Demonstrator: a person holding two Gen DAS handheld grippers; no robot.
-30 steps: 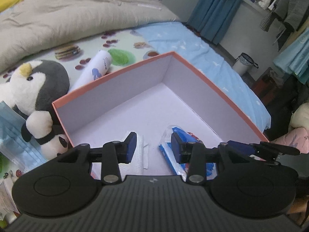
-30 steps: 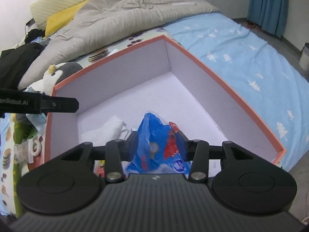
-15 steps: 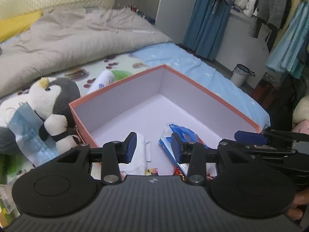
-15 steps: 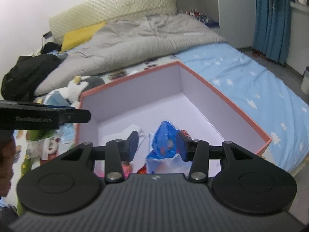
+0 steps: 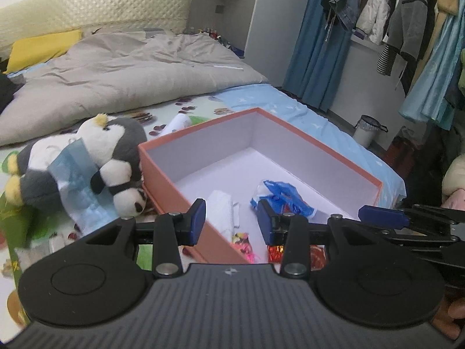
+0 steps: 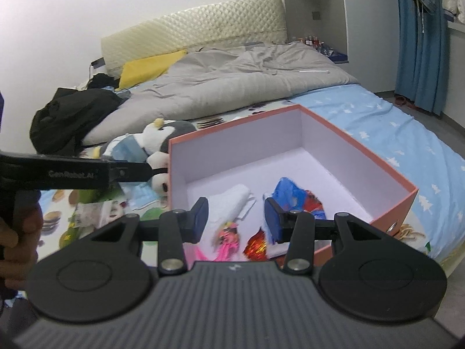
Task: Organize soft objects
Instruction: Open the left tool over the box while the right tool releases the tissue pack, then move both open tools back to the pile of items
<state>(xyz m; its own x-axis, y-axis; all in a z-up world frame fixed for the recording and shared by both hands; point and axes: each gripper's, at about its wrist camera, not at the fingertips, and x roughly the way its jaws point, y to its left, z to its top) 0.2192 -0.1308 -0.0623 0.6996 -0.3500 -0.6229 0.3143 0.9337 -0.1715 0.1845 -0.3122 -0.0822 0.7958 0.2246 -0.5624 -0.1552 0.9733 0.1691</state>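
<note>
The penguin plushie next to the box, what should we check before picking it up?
1. Left tool empty and open: ok.
2. Right tool empty and open: ok.
3. Grey-and-white penguin plushie outside the orange cardboard box: ok.
4. Pale blue face mask draped over the plushie: not ok, it may snag.
5. Room left in the box: ok.
6. Small panda plushie attached to the penguin: cannot tell.

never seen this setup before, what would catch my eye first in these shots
The big orange box on the bed, with its pale inside, stands out first; a blue plastic bag and a white cloth lie in its near end. Just left of the box slumps a plush penguin with a blue face mask draped across it. Both grippers, left gripper and right gripper, hang open and empty in front.
</note>
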